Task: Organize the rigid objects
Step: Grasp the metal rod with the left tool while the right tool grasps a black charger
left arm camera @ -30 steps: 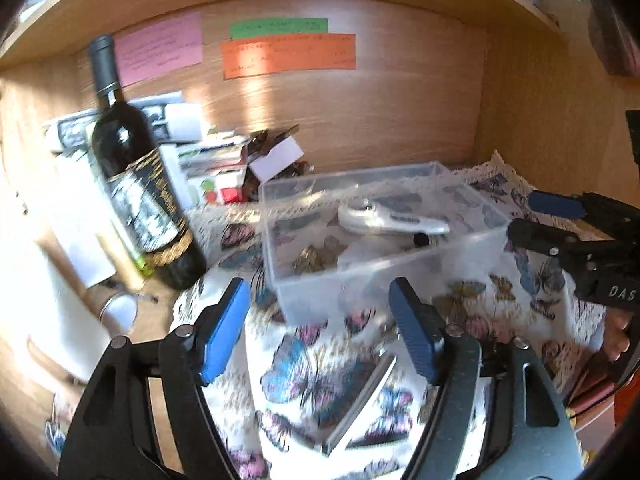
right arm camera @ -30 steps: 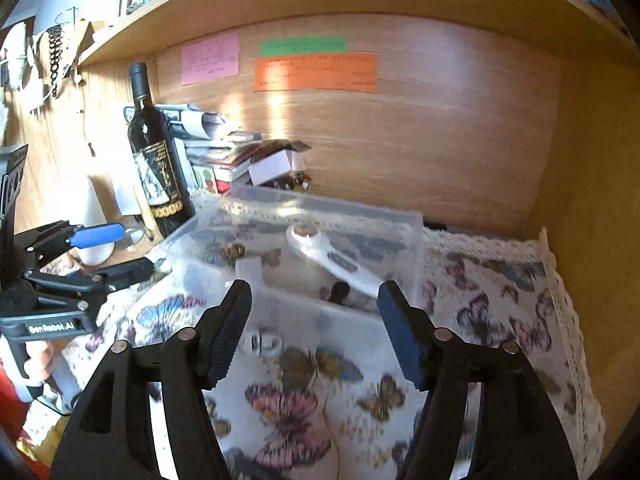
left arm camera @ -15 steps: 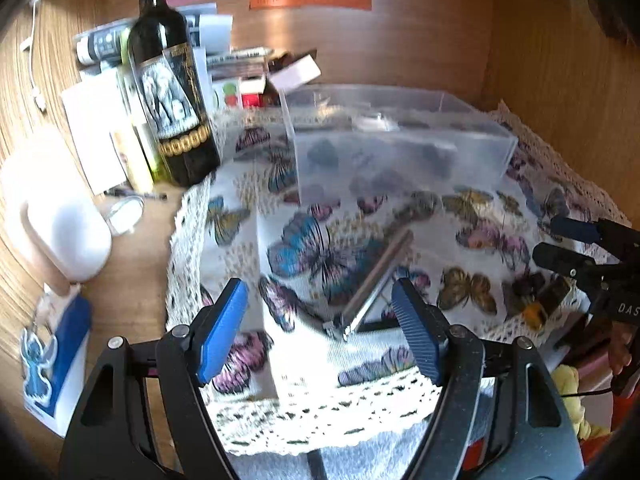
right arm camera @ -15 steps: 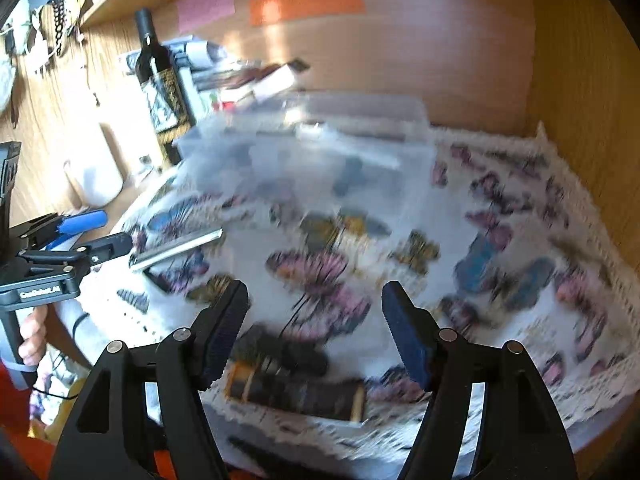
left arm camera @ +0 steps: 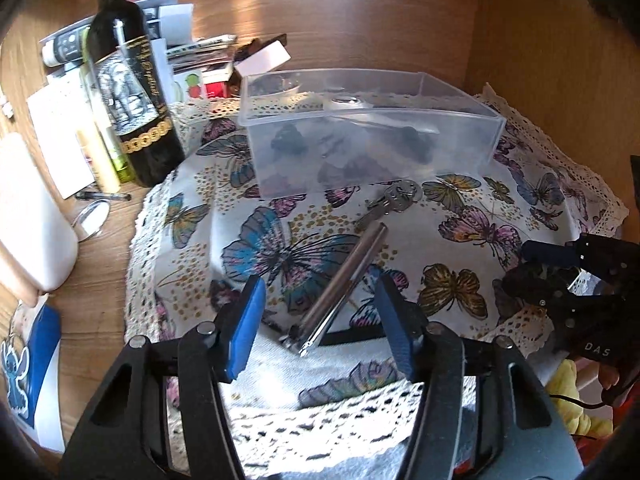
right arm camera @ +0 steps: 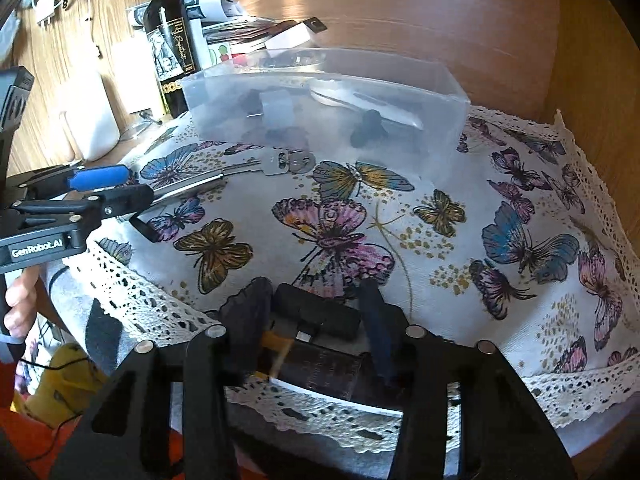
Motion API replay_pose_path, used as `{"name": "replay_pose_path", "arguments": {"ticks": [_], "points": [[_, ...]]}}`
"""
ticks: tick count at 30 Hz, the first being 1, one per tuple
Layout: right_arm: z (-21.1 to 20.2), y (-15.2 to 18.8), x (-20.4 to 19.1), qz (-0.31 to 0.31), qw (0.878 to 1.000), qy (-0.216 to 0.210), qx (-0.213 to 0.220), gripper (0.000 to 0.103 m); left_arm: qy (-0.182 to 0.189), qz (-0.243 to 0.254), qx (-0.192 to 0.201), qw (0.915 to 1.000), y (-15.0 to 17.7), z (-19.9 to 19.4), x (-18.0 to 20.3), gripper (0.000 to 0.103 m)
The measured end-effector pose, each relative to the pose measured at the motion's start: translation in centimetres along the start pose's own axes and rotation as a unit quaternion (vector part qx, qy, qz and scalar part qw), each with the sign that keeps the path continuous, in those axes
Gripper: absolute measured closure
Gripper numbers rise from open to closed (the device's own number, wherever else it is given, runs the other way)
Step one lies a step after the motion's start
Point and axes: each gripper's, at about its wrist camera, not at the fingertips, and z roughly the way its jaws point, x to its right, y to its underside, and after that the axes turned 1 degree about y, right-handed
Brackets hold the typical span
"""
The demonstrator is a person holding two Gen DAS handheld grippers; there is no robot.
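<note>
A clear plastic bin point(left arm camera: 372, 136) point(right arm camera: 332, 104) stands on the butterfly cloth and holds a white rotary cutter point(left arm camera: 348, 104) and small dark items. A silver metal tool point(left arm camera: 344, 284) point(right arm camera: 188, 186) lies on the cloth between the fingers of my open left gripper point(left arm camera: 322, 324), not gripped. A key on a ring point(left arm camera: 394, 196) point(right arm camera: 276, 166) lies in front of the bin. My right gripper point(right arm camera: 316, 316) is open, its fingers on either side of a small black block point(right arm camera: 316, 312) atop a dark box with a gold band point(right arm camera: 316, 364).
A wine bottle point(left arm camera: 128, 80) point(right arm camera: 170, 40) stands left of the bin, with papers and boxes point(left arm camera: 208, 60) behind it. A white container point(left arm camera: 28, 216) sits at the far left. The wooden back wall and right side wall point(right arm camera: 592, 60) close in the shelf.
Both grippers have pulled back from the bin and dropped low toward the cloth's front edge. The left one now straddles the silver tool, the right one the black block.
</note>
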Motion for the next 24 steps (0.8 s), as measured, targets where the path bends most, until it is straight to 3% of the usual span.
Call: {"name": "replay_pose_path", "arguments": {"ticks": [7, 9, 11, 12, 15, 24], "points": [[0.0, -1.5, 1.6, 0.025, 0.999, 0.001, 0.022, 0.062, 0.009, 0.014, -0.018, 0.9997, -1.1, 1.7, 0.9, 0.046], [0.0, -2.2, 2.0, 0.030, 0.999, 0.001, 0.031, 0.062, 0.016, 0.016, -0.032, 0.9992, -1.3, 2.4, 1.0, 0.052], [0.2, -2.9, 2.3, 0.036, 0.999, -0.004, 0.037, 0.062, 0.025, 0.013, -0.052, 0.9982, -1.2, 3.3, 1.0, 0.068], [0.3, -3.2, 2.3, 0.038, 0.999, -0.007, 0.039, 0.062, 0.025, 0.011, -0.050, 0.9984, -1.2, 3.4, 0.9, 0.069], [0.4, -3.6, 2.3, 0.036, 0.998, -0.012, 0.043, 0.062, 0.023, 0.014, -0.043, 0.9987, -1.1, 3.1, 1.1, 0.088], [-0.3, -4.8, 2.4, 0.031, 0.997, -0.013, 0.066, 0.062, 0.026, -0.006, -0.022, 0.9994, -1.2, 1.6, 0.4, 0.088]]}}
